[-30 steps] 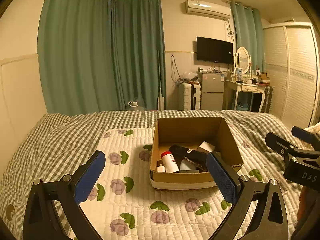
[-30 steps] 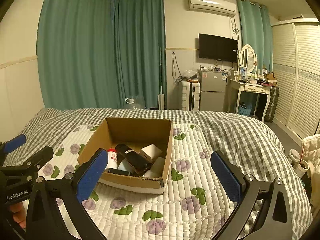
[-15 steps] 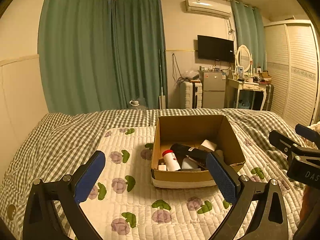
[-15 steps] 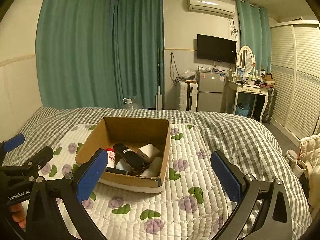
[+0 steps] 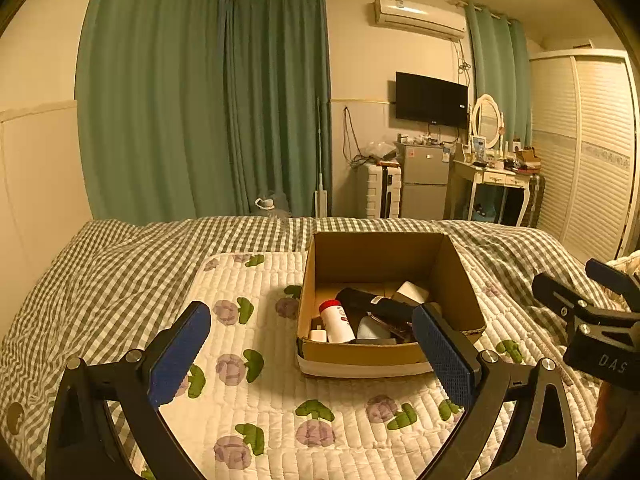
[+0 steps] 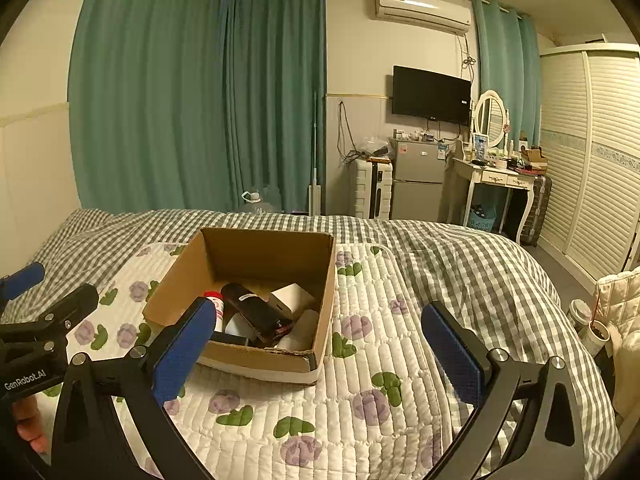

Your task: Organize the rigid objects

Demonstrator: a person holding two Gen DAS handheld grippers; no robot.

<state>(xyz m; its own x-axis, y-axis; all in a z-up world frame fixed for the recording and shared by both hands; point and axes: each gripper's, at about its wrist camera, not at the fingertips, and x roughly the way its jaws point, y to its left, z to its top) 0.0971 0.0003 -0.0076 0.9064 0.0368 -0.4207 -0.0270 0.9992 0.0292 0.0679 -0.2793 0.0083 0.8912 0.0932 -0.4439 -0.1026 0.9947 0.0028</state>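
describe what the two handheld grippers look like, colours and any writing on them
Both are matte black frames with silver screws and triangular cut-outs. The left gripper and right gripper each carry two flat fingers faced with textured blue pads. Seen from the other camera, the left one's body reads "GenRobot.AI" and the right one's shows "DAS". No cables visible.

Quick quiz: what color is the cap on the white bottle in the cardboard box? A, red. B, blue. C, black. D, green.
A: the white bottle standing at the near left of the box has a red cap, also visible in the right wrist view.
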